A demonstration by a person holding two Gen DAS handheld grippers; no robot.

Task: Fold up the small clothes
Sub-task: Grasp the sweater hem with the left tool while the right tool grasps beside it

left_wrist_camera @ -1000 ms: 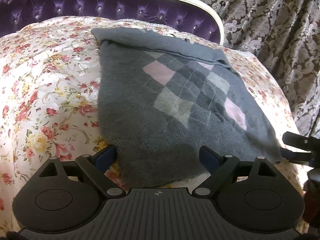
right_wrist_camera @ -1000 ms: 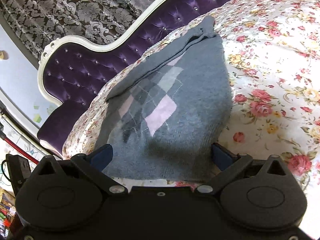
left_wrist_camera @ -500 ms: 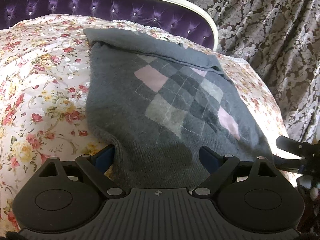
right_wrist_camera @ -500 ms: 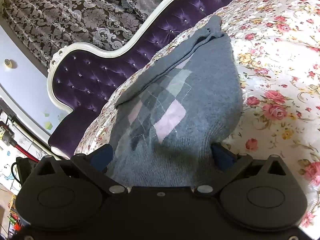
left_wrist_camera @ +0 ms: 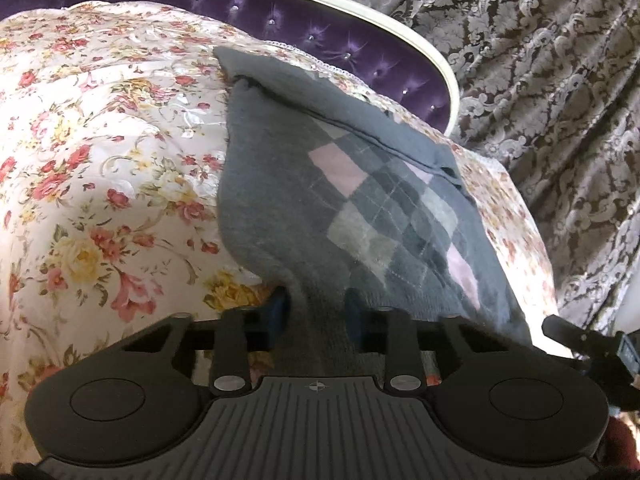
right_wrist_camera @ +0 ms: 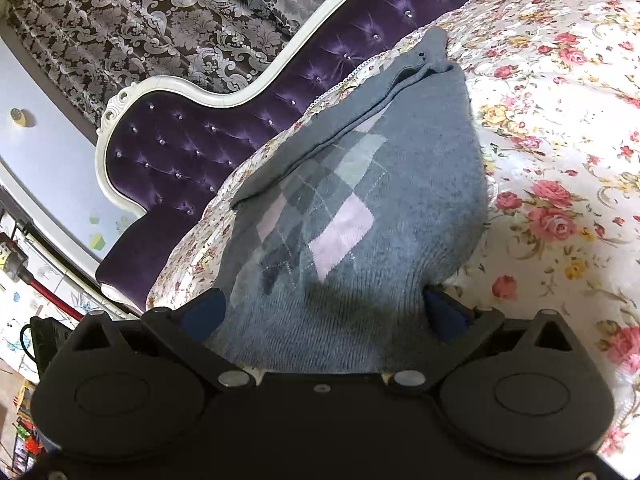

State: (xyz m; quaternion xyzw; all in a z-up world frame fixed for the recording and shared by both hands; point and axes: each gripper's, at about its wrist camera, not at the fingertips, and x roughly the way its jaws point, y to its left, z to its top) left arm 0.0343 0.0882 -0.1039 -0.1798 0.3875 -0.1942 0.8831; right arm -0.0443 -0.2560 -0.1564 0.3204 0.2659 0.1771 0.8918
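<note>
A grey knitted sweater with a pink and grey argyle pattern (left_wrist_camera: 360, 208) lies on a floral bedspread (left_wrist_camera: 100, 184), its far edge folded over. My left gripper (left_wrist_camera: 316, 316) is shut on the sweater's near hem, the knit bunched between its blue pads. In the right wrist view the same sweater (right_wrist_camera: 360, 216) runs away from me, and my right gripper (right_wrist_camera: 324, 312) stands wide open with the hem lying between its pads. The right gripper's tip also shows at the right edge of the left wrist view (left_wrist_camera: 576, 334).
A purple tufted headboard with a white frame (left_wrist_camera: 280, 12) curves behind the bed. Dark damask curtains (left_wrist_camera: 540, 80) hang behind it. In the right wrist view a room corner with a red-handled tool (right_wrist_camera: 44, 292) shows at the lower left.
My left gripper has closed from wide open onto the sweater's near hem, pinching and lifting the knit. My right gripper has moved further over the hem and stays open.
</note>
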